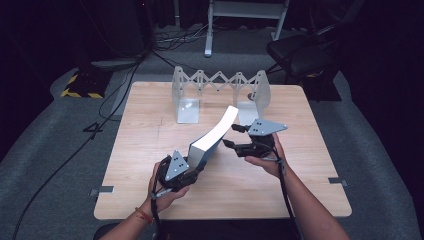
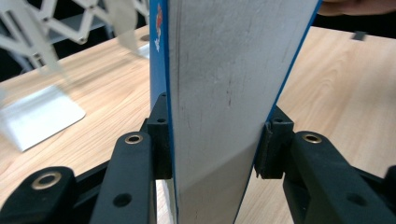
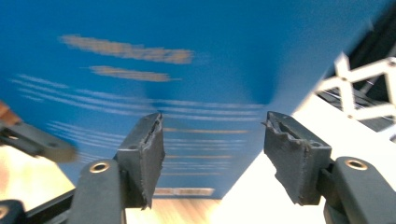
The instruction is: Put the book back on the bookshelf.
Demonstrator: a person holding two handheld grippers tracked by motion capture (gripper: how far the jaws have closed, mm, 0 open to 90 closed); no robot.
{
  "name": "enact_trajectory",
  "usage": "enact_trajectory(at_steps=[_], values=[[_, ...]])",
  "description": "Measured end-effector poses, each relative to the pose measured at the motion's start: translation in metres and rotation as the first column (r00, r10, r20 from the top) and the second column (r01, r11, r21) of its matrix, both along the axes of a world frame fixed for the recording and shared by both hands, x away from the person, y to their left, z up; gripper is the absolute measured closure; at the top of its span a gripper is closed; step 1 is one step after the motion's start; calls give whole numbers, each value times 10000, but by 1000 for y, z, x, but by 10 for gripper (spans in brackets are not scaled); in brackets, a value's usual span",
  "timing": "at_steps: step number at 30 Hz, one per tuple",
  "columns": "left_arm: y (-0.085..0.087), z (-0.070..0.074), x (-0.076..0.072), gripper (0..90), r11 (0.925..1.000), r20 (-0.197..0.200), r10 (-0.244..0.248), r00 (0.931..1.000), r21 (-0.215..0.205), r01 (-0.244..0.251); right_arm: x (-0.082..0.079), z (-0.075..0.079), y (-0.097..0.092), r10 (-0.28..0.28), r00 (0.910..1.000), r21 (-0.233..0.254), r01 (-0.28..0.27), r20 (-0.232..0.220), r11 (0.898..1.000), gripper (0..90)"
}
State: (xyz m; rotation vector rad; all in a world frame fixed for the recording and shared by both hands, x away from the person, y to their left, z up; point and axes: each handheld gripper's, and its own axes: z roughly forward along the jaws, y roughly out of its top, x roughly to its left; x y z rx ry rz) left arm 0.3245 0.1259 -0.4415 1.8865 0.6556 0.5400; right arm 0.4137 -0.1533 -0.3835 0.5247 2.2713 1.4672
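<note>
Left hand-held gripper pinching blue book, right hand-held gripper spread, wooden table, dark room.

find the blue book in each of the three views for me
High view: the blue book stands tilted at table centre, its lower end in the left gripper.
Left gripper view: its white page edge and blue cover rise up the middle, clamped between the black jaws.
Right gripper view: its blue cover spreads across the upper left, beyond the open jaws.
Shared landmark: the white accordion rack.
</note>
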Motion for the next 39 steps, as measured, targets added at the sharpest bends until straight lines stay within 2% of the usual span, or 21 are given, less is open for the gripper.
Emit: enact_trajectory(at_steps=[5,7,9,10,13,14,16,18,19,20,21,25,26,27,29,30,31,32,33,36,39], values=[[-4,1,1,582,9950,-156,-962,9952,-270,957,11,-5,-24,-166,9997,148,168,-172,9997,337],[-9,3,1,582,9890,-182,-1438,9894,-377,1430,18,-9,-34,155,9981,608,-119,-593,9981,314],[-12,5,2,578,9830,-283,-1757,9840,-593,1738,22,-13,-41,367,9970,805,-312,-679,9963,298],[-13,6,3,576,9780,-327,-1981,9796,-739,1953,23,-14,-45,544,9959,927,-476,-728,9946,286],[-13,11,8,577,9644,-265,-2576,9659,-696,2553,24,-14,-58,1144,9906,1038,-1063,-754,9889,280],[-13,14,12,576,9571,-324,-2819,9589,-792,2787,23,-13,-62,1318,9884,1042,-1236,-755,9868,280],[-14,16,17,572,9494,-312,-3003,9533,-1060,2956,20,-11,-67,1647,9837,1073,-1566,-715,9818,283],[-15,19,25,560,9331,-387,-3365,9409,-1480,3277,16,-7,-70,1893,9801,955,-1832,-591,9784,287],[-16,22,26,558,9307,-206,-3454,9382,-1355,3396,13,-5,-70,1974,9786,899,-1918,-583,9773,268],[-16,26,28,564,9326,-68,-3463,9381,-1115,3434,12,-3,-69,1891,9807,747,-1851,-500,9799,261],[-14,27,30,571,9341,-98,-3421,9396,-1122,3389,12,-2,-69,1782,9825,725,-1741,-537,9821,262],[2,25,31,584,9434,-229,-3236,9459,-846,3207,15,-5,-58,1777,9815,1120,-1691,-713,9792,286],[2,25,31,586,9434,-229,-3236,9459,-846,3207,14,-6,-53,1763,9822,1033,-1691,-651,9802,300],[8,24,29,589,9480,-308,-3151,9486,-572,3131,14,-7,-45,1821,9817,880,-1768,-557,9803,307],[16,20,27,589,9515,-443,-3070,9507,-340,3057,14,-8,-39,1928,9799,826,-1883,-508,9786,310],[20,18,27,591,9510,-554,-3090,9494,-316,3076,18,-10,-29,2234,9731,691,-2195,-559,9732,311],[24,15,26,591,9521,-599,-3058,9502,-255,3048,18,-10,-29,2234,9731,691,-2195,-559,9732,311],[29,14,27,591,9558,-575,-2933,9543,-368,2916,21,-11,-25,2423,9680,739,-2375,-649,9686,303],[30,14,28,591,9570,-626,-2893,9552,-409,2872,26,-13,-18,2586,9623,732,-2529,-842,9647,281],[33,14,33,590,9545,-679,-2966,9526,-536,2933,36,-19,-9,2872,9523,505,-2833,-1029,9577,247],[36,14,36,588,9545,-806,-2961,9517,-621,2917,50,-28,-1,3348,9288,267,-3349,-1586,9419,232]])
